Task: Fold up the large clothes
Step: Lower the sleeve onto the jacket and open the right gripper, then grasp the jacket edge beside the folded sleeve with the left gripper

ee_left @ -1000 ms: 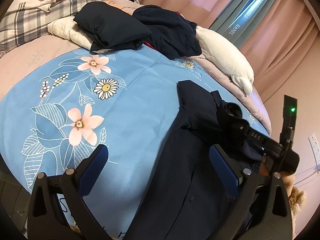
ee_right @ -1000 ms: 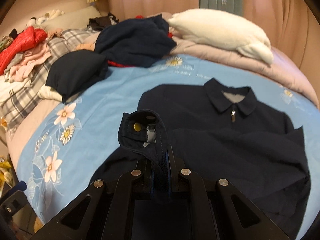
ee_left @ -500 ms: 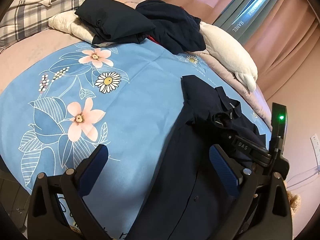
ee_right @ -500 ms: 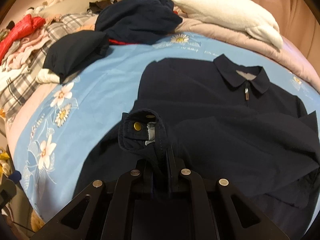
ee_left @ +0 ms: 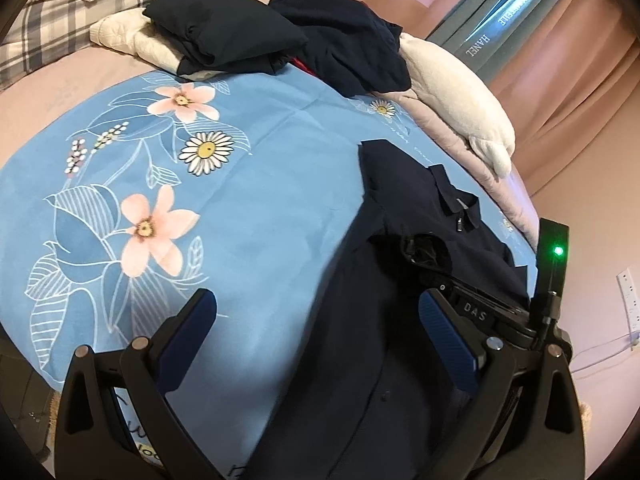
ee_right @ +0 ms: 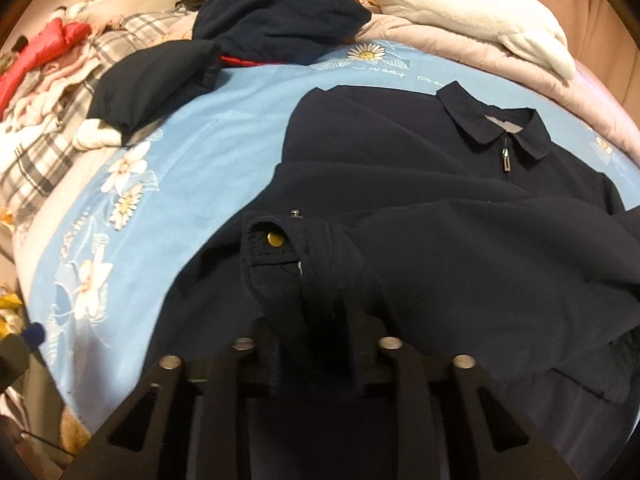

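A dark navy zip jacket point(ee_right: 400, 184) lies face up on the blue floral bedsheet point(ee_right: 192, 168), collar at the far side; it also shows in the left wrist view point(ee_left: 380, 320). My right gripper point(ee_right: 316, 320) is shut on the jacket's sleeve cuff point(ee_right: 280, 244), which has a brass snap, and holds it over the jacket's front. My left gripper point(ee_left: 316, 332) is open and empty, above the jacket's left side edge and the sheet. The right gripper point(ee_left: 480, 312) shows in the left wrist view, low over the jacket.
Folded and piled dark clothes point(ee_left: 240, 36) sit at the far side of the bed, with a white plush pillow point(ee_left: 460, 92) to their right. A plaid blanket with pink and red clothes point(ee_right: 44, 60) lies at the far left. Pink curtains point(ee_left: 560, 80) are behind.
My right gripper has carried the cuff further across and lower over the jacket's front. My left gripper has shifted slightly and stays open.
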Available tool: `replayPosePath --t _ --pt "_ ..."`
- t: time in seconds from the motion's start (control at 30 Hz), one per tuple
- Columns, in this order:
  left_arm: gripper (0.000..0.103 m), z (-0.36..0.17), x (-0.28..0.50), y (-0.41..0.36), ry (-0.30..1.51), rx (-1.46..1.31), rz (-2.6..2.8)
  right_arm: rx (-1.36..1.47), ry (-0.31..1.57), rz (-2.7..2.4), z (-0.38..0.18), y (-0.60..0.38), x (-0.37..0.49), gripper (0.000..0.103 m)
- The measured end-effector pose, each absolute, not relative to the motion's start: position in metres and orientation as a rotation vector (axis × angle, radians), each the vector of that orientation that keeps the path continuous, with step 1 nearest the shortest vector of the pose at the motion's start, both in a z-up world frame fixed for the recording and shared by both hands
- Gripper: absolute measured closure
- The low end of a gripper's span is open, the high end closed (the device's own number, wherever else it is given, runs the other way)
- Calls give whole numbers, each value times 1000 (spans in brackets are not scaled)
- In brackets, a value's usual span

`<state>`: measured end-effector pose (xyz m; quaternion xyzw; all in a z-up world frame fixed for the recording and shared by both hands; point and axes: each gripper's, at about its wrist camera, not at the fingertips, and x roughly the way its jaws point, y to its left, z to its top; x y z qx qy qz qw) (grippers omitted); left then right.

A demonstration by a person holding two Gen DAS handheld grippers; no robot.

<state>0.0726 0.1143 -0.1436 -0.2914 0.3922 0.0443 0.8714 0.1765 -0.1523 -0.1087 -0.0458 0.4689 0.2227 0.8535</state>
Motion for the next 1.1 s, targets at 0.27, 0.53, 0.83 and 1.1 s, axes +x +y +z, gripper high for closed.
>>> replayPosePath --t 0.27,0.53,0.83,1.1 --pt "2 -126 87 91 791 -564 46 25 878 506 -65 -188 160 50" --pt "1 -142 117 46 853 -498 -47 121 741 383 -36 -256 138 40" --pt "7 -192 161 -1 946 -534 -143 130 732 180 -42 -311 128 40" --pt "16 -227 168 -13 935 -729 -128 172 719 121 -49 -339 113 40"
